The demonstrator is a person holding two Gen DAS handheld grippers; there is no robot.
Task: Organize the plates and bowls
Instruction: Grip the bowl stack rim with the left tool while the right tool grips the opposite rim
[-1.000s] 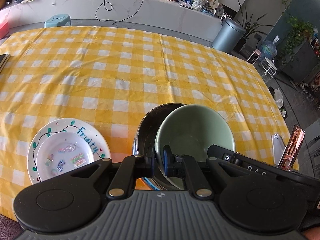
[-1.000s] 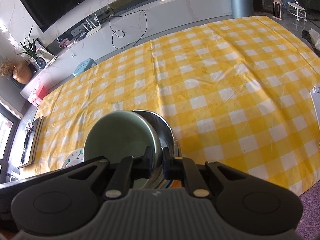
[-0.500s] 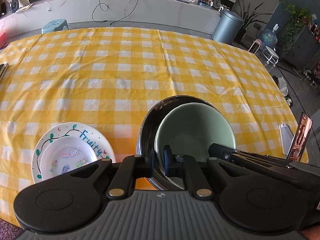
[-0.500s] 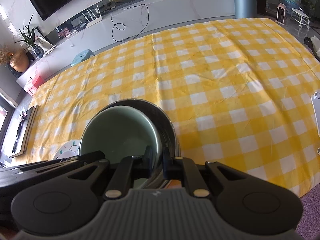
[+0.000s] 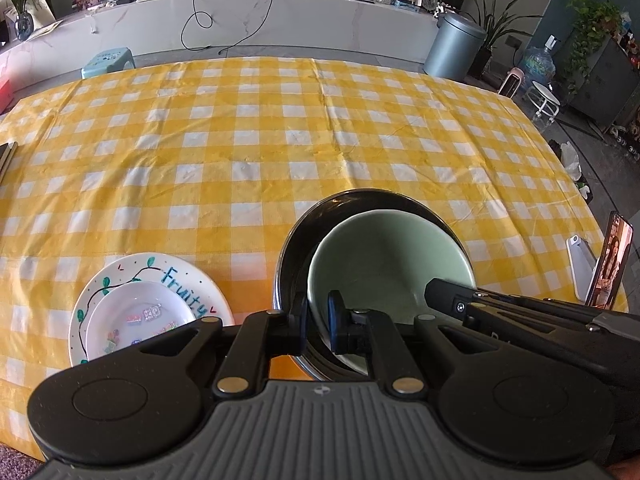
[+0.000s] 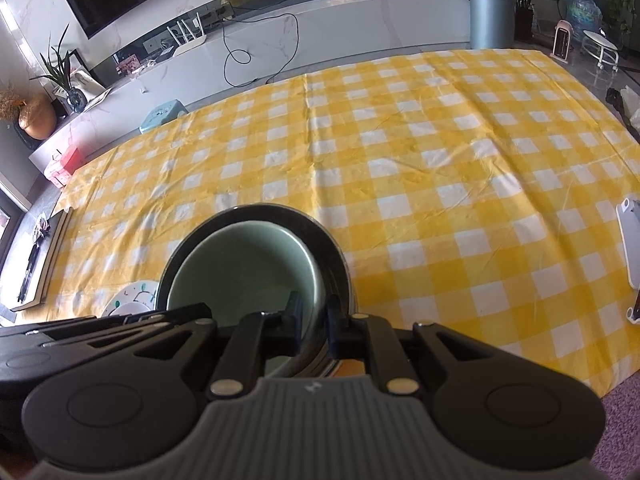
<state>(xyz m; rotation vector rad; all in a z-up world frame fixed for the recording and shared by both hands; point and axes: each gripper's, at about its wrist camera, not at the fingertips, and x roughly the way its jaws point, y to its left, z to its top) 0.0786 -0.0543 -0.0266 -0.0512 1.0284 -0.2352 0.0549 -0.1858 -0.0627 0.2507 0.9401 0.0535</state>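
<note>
A pale green bowl (image 5: 384, 256) sits inside a larger dark steel bowl (image 5: 360, 200) near the table's front edge; both show in the right wrist view, the green bowl (image 6: 244, 264) inside the steel bowl (image 6: 328, 248). My left gripper (image 5: 318, 320) is shut on the left rims of both bowls. My right gripper (image 6: 312, 320) is shut on their right rims. A white "Fruity" plate (image 5: 180, 276) with a smaller white dish (image 5: 140, 316) on it lies to the left, apart from the bowls.
A yellow checked cloth (image 5: 280, 140) covers the table. A phone on a white stand (image 5: 608, 264) is at the right front edge. A dark flat object (image 6: 44, 252) lies at the far left edge. A grey bin (image 5: 456, 44) stands beyond the table.
The green bowl has settled lower and more centred inside the steel bowl. Both grippers keep their hold, and the views have tilted up a little.
</note>
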